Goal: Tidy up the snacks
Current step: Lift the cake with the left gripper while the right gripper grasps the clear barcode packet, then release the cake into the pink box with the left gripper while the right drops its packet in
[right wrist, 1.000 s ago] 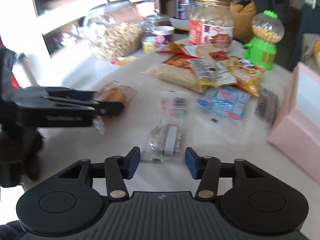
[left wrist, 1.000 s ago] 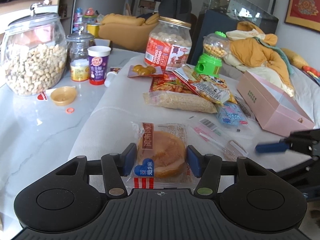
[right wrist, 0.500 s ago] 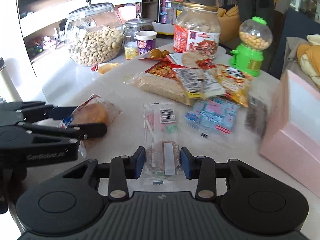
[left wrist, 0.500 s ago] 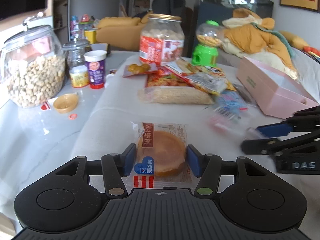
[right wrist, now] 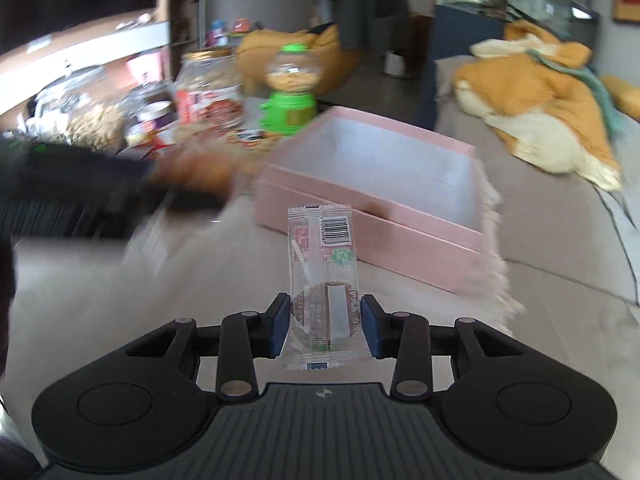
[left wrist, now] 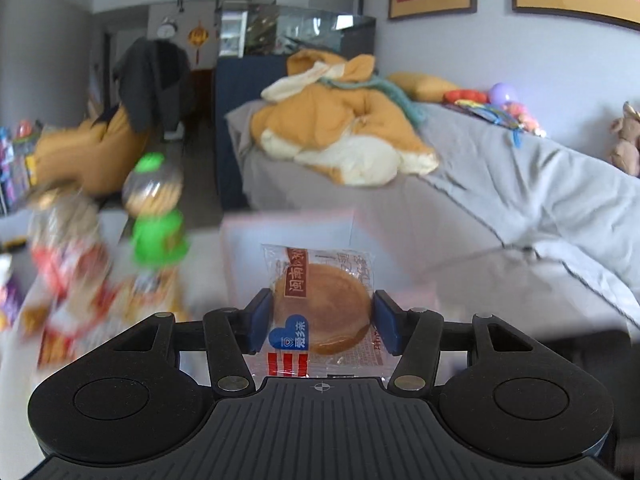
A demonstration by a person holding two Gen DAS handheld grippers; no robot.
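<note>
Left wrist: left gripper (left wrist: 320,322) clamps round cake pack (left wrist: 321,312) | right gripper (right wrist: 324,326) clamps crinkly wafer pack (right wrist: 322,296)

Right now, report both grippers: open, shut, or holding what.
Left gripper: shut on the wrapped round pastry.
Right gripper: jaws just closed, shut on the clear-wrapped snack packet.

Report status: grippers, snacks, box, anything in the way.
Left gripper shut on round cake. Right gripper shut on clear packet. Both lifted; pink box ahead, open, looks empty. Path clear.
</note>
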